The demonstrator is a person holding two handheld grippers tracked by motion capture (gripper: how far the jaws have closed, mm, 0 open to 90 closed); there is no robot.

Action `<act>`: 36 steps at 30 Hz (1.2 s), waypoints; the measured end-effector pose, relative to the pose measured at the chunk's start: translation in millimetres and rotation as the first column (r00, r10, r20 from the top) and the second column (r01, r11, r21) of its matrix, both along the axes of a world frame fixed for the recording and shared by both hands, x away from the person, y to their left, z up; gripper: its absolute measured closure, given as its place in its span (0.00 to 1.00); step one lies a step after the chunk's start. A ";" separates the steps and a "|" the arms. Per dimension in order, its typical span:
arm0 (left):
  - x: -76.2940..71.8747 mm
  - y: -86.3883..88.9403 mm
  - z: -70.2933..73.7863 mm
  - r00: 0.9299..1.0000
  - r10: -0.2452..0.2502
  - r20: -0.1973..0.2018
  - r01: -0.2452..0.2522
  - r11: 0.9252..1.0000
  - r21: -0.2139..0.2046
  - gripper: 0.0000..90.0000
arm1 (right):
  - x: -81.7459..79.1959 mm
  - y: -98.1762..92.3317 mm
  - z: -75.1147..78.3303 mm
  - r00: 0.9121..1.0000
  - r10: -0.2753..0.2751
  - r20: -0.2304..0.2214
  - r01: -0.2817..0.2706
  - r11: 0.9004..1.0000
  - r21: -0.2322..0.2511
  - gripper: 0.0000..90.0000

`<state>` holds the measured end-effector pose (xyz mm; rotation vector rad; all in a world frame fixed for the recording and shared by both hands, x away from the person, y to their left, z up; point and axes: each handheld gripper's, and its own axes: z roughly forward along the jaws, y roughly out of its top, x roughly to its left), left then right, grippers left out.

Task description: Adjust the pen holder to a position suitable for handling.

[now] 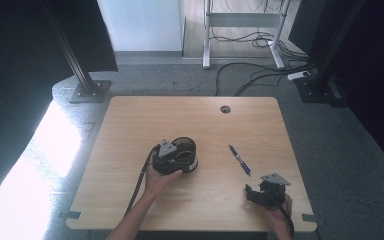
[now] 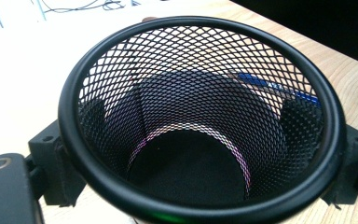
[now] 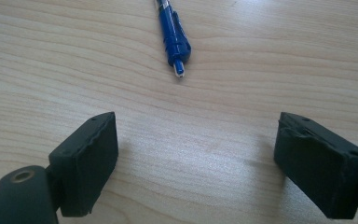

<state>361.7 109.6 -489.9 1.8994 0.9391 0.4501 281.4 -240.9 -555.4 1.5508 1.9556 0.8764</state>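
While left gripper [image 1: 176, 161] clamps mesh cup [image 2: 200, 116], right gripper [image 3: 196, 158] gapes wide.

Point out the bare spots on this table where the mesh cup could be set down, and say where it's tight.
The table is mostly bare: the far strip between the mesh cup and the cable hole, the left side, and the near edge between both forearms. It is tighter on the right, where the blue pen lies just ahead of the right gripper. The left gripper clamps the cup.

Black mesh cup [image 2: 200, 93] with a diamond lattice and a solid black rim. Blue pen [image 3: 172, 35] with a white tip. Pale wood table [image 1: 130, 200] with fine straight grain. Black gripper pads [image 3: 91, 158].
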 end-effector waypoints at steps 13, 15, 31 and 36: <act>8.3 -13.5 -17.8 0.999 0.007 -0.045 -0.006 1.000 0.019 0.11 | 0.0 0.0 0.0 1.000 0.000 0.000 0.000 1.000 0.000 0.14; 10.1 -16.6 -22.6 0.999 0.009 -0.053 -0.008 1.000 0.026 0.11 | 0.0 0.0 0.0 1.000 0.000 0.000 0.000 1.000 0.000 0.14; 10.8 -24.9 -23.1 0.999 0.032 -0.003 -0.031 0.998 0.052 0.05 | 0.0 0.0 0.0 1.000 0.000 0.000 0.000 1.000 0.000 0.14; 4.8 -22.1 -16.3 1.000 0.026 0.016 -0.027 0.998 0.058 0.02 | 0.0 0.0 0.0 1.000 0.000 0.000 0.000 1.000 0.000 0.14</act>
